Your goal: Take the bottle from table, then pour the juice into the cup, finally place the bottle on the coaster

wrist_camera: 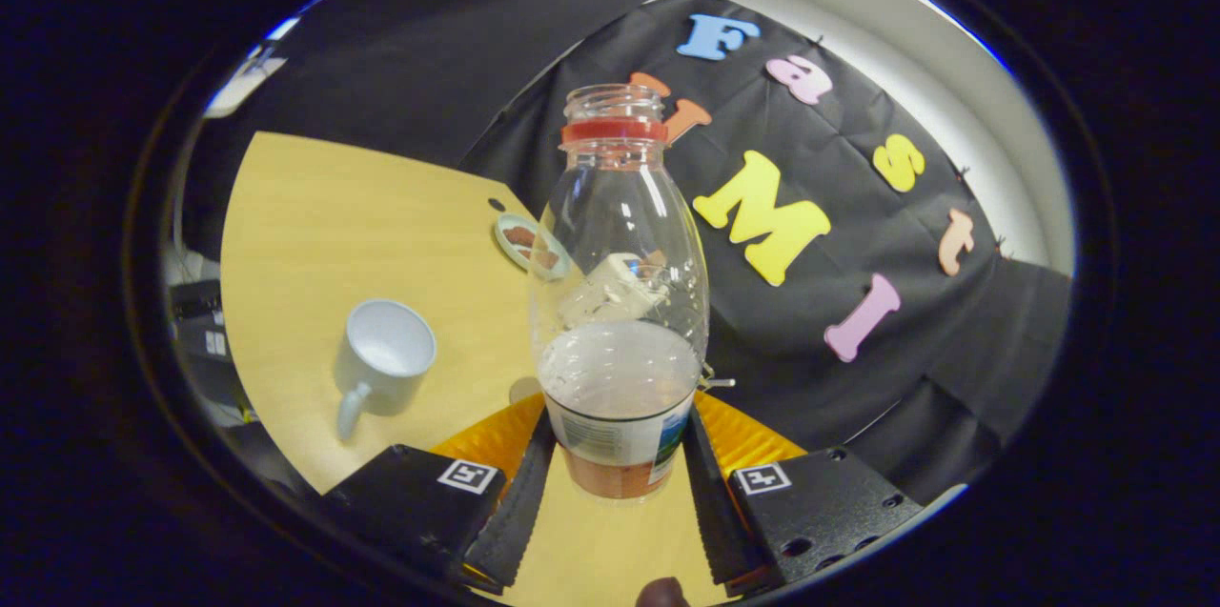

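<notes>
grip: gripper (618, 493) has the bottle (620, 302) clamped between its two fingers, both pressing on the lower labelled band. Low hold keeps the neck free for the pour.
bottle: clear plastic, no cap, red ring at the neck, mouth open. Reads upright relative to the fingers. Juice (615, 478) is a shallow reddish layer at the bottom; most of the body is empty.
lift state: looks off the table (315, 207), judging by the table top showing under its base between the fingers. Not certain, fisheye distorts it.
cup (386, 359): white mug, empty, mouth up, handle toward the gripper. Stands on the table left of the bottle, near the table's front edge, apart from the fingers. Open mouth up means it is ready for the pour.
coaster (529, 243): small round piece with a pale rim, partly behind the bottle, close to the table's far edge. Nothing on it, free for the final placement.
step: take looks done; next is swing left over the cup and tilt.
risk: little liquid, so a steep tilt is needed.
surface: light wood-tone table, matte, with a small dark spot near the far edge.
room: black cloth wall behind the table, white wall above it.
</notes>
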`<state>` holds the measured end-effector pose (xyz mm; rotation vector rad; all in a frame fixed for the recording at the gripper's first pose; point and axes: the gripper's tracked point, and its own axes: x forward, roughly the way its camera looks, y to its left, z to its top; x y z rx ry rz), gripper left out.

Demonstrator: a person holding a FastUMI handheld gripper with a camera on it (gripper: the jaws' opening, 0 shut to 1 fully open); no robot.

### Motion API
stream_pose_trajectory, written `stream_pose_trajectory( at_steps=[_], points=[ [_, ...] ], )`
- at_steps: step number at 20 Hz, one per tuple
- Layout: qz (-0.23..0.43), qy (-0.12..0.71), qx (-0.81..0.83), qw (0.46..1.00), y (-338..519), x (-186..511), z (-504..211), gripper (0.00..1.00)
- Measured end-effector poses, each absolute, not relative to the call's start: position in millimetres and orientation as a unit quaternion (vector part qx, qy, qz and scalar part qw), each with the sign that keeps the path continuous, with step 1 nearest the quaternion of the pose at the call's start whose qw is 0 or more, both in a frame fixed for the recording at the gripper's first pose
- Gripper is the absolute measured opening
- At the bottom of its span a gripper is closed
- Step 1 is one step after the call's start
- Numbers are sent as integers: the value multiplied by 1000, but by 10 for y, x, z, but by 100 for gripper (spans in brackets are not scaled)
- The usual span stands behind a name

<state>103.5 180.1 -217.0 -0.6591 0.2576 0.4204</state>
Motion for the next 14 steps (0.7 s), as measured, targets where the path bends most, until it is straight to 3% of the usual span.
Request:
stream_pose_trajectory(
  at_steps=[6, 14],
  points=[
    [227, 131, -144, 954, 1870, 1200, -1908, 76],
    [216, 164, -31, 962, 1793, 1807, -2227, 76]
  ],
)
